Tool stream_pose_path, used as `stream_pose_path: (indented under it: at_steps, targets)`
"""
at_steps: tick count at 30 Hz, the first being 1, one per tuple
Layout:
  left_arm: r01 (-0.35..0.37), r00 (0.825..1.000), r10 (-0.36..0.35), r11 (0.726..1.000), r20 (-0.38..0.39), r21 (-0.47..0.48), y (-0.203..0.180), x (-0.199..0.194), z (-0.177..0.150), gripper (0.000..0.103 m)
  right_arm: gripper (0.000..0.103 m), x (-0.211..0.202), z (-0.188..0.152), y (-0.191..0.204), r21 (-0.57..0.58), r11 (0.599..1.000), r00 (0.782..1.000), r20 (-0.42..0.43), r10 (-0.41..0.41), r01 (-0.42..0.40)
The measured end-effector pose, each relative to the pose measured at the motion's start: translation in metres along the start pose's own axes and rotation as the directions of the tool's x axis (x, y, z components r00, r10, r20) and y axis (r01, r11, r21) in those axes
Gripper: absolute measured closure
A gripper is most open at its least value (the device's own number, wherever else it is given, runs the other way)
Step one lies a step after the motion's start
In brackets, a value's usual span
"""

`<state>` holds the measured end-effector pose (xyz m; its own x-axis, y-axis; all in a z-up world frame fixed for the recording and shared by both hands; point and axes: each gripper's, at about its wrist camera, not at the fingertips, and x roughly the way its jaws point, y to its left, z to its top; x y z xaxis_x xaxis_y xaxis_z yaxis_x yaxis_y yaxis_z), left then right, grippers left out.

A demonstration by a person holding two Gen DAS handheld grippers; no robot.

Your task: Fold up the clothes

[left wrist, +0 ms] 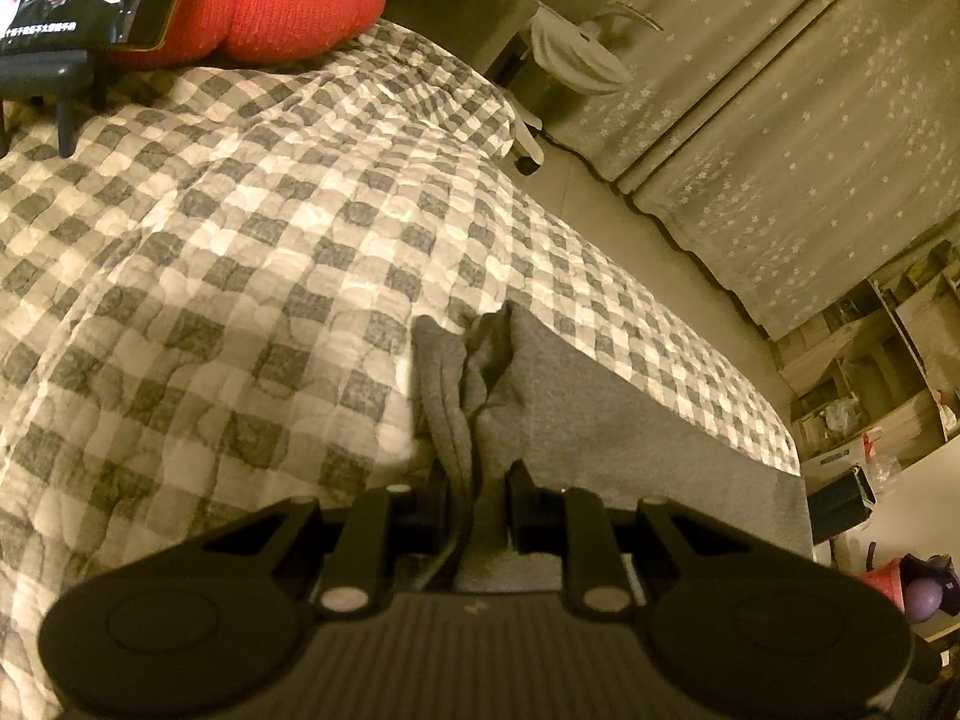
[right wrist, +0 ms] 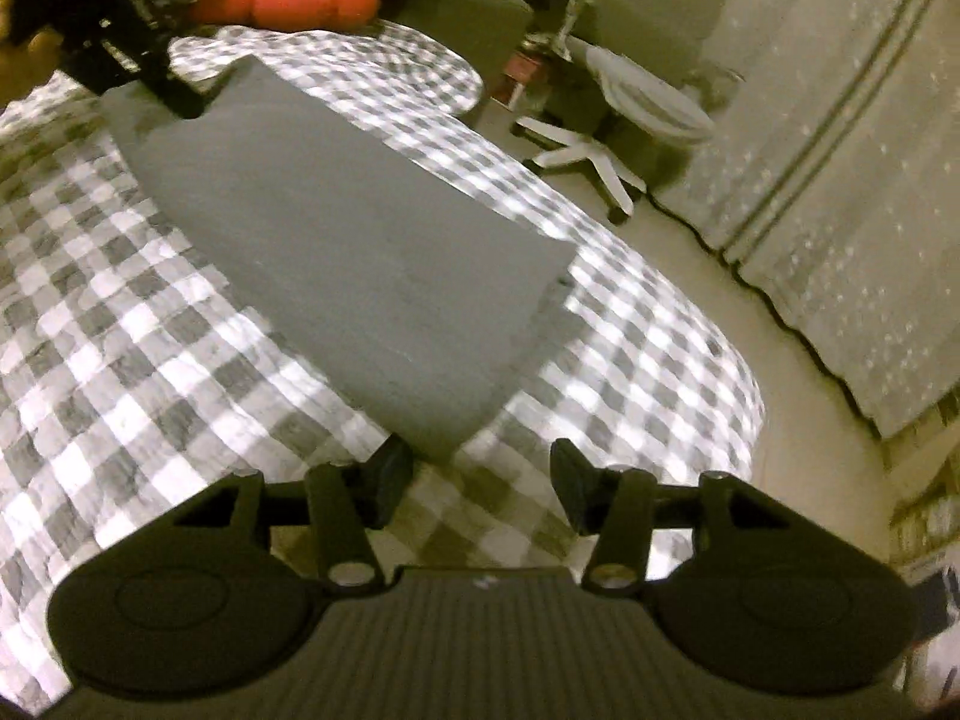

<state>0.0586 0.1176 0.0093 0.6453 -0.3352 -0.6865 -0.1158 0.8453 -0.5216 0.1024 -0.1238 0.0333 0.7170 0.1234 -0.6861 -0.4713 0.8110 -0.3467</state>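
- Cloth is what we are handling: a grey garment (right wrist: 336,240), soft and light by the look of it, lying as a long folded panel across the checked quilt (right wrist: 120,330) of the bed.
- We are judging it limp enough to sag and bunch wherever it is not supported; the knit looks matte, so it should not slip between pads.
- We are pinching its bunched end in the left gripper (left wrist: 477,492), whose fingers are standing narrow with folds of the fabric between them.
- We are carrying the right gripper (right wrist: 480,483) with its fingers apart and nothing between them; the near corner of the garment is lying just ahead of the left pad.
- We are reckoning that this near corner, or the straight edge beside it, is the best place to take hold, so both ends can lift together.
- We are noting a phone on a stand (left wrist: 78,6) and a red cushion (left wrist: 288,0) at the far end of the bed, well apart from the garment.
- We are seeing a white swivel chair (right wrist: 600,138) and a curtain (right wrist: 840,180) beyond the bed's edge; nothing is blocking the fold.
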Motion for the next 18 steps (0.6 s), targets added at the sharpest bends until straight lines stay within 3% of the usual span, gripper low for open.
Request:
stream_pose_path:
  at_steps: [6,10,15,18]
  targets:
    - [-0.003,1.000,0.003,1.000,0.000,0.002,0.000,0.001,0.001,0.082,0.049,-0.004,-0.004,-0.021,0.158,0.983,0.994,-0.026,0.102,-0.097]
    - [-0.005,1.000,0.005,1.000,-0.001,0.004,0.001,0.001,0.001,0.082,0.047,-0.009,-0.002,-0.035,0.279,0.952,0.991,0.015,0.130,-0.129]
    - [-0.010,1.000,0.010,1.000,0.002,0.011,0.000,0.000,0.000,0.082,0.047,-0.015,0.004,-0.049,0.422,0.886,0.981,0.088,0.172,-0.193]
    - [-0.010,1.000,0.009,1.000,0.002,0.011,0.000,0.001,0.000,0.082,0.045,-0.017,0.005,-0.064,0.542,0.805,0.970,0.145,0.193,-0.242]
